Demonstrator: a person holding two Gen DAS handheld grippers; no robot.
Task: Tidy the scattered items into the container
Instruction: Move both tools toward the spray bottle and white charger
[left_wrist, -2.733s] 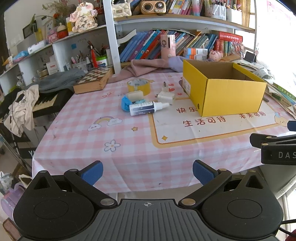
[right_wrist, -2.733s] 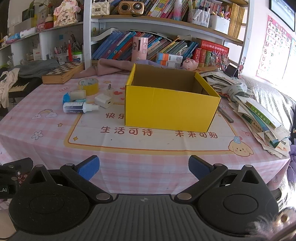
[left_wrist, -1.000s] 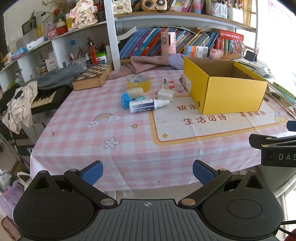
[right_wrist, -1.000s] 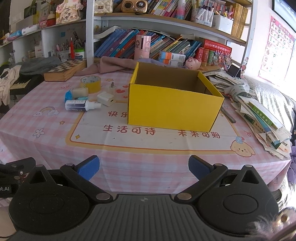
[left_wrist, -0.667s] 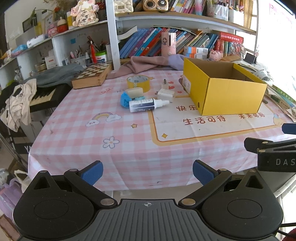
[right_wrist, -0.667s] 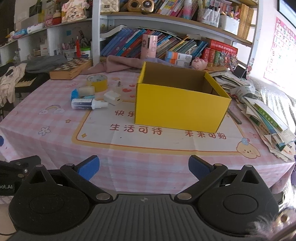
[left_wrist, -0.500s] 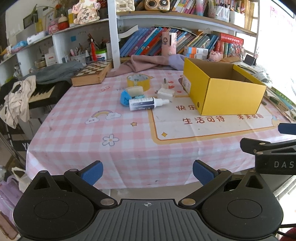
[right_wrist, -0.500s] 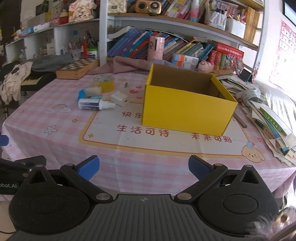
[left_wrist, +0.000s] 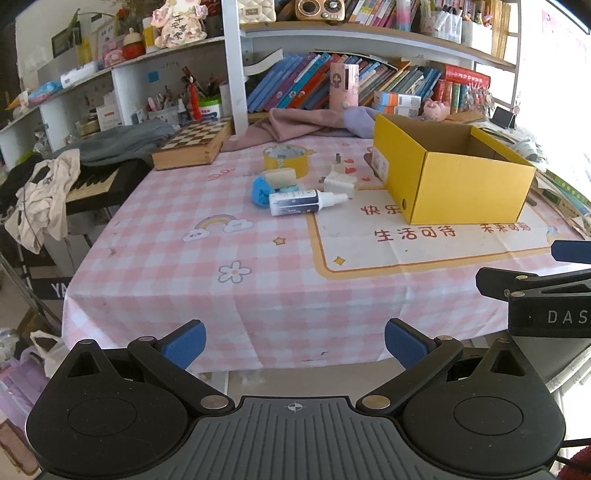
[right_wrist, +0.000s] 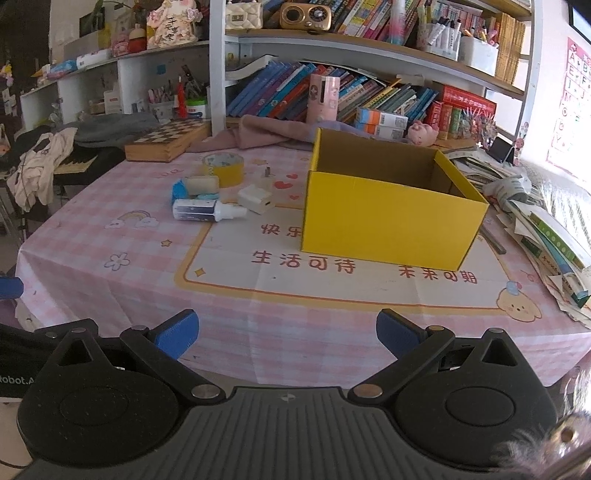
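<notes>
None of the scattered items has gone into the container yet, judging from the left wrist view: the yellow cardboard box (left_wrist: 452, 173) stands open-topped on the far right of the pink checked tablecloth (left_wrist: 207, 266), and what shows of its plain brown inside holds nothing. Left of it, well apart from both tools, lies a loose cluster: a roll of yellow tape (left_wrist: 285, 158) farthest back, a pale rectangular block (left_wrist: 280, 177) resting on something soft and blue (left_wrist: 259, 191), a white spray bottle (left_wrist: 303, 201) with a dark label lying on its side, and a boxy white plug adapter (left_wrist: 340, 180). The left gripper (left_wrist: 294, 341) hangs spread wide and empty off the near table edge, its blue pads (left_wrist: 184, 341) apart.

From the right wrist view the same box (right_wrist: 388, 214) sits right of centre with crisp folded corners and matte walls; its visible inner walls are bare, the floor hidden. The tape (right_wrist: 223, 168), block (right_wrist: 201, 184), smooth cylindrical bottle (right_wrist: 207, 211) and adapter (right_wrist: 256, 199) lie far left. The right gripper (right_wrist: 284, 334) is likewise spread and holds nothing. All pickups remain.
</notes>
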